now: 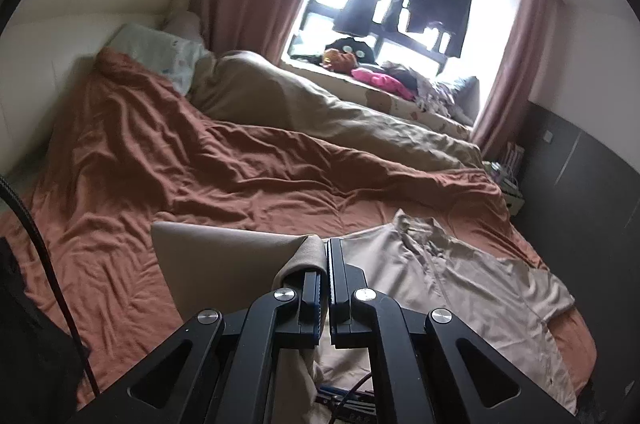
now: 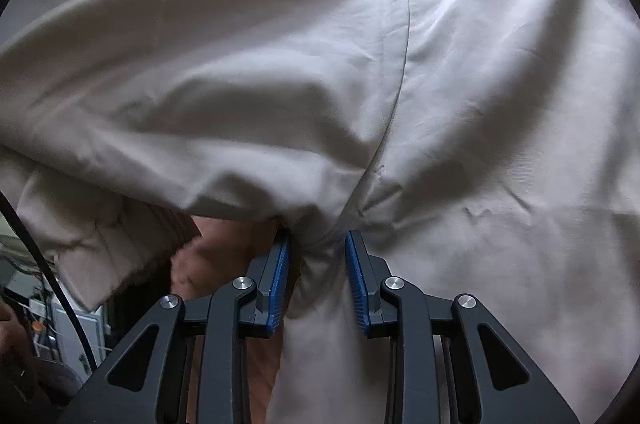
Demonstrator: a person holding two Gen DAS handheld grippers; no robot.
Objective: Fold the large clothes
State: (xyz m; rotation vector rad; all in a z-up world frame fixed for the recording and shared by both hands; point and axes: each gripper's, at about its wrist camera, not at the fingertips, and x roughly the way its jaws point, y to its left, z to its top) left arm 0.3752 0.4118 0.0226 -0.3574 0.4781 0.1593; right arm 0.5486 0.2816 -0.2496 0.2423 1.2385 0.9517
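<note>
A large beige shirt (image 1: 472, 284) lies on the rust-brown bedsheet (image 1: 168, 164), collar toward the far side. My left gripper (image 1: 325, 264) is shut on a fold of the beige shirt and holds that part lifted above the bed, the cloth stretched flat to the left. In the right wrist view the same shirt (image 2: 280, 64) fills the frame. My right gripper (image 2: 318, 244) has its blue pads (image 2: 280, 276) partly apart with a bunch of the shirt's cloth between them; a seam runs up from there.
A beige duvet (image 1: 320, 104) and a pillow (image 1: 160, 52) lie at the far side of the bed. A window sill (image 1: 384, 76) holds toys and clothes, dark garments hang above. A dark wall panel (image 1: 580, 192) and small bedside stand (image 1: 508, 180) are at the right. A cable (image 1: 44, 256) runs at left.
</note>
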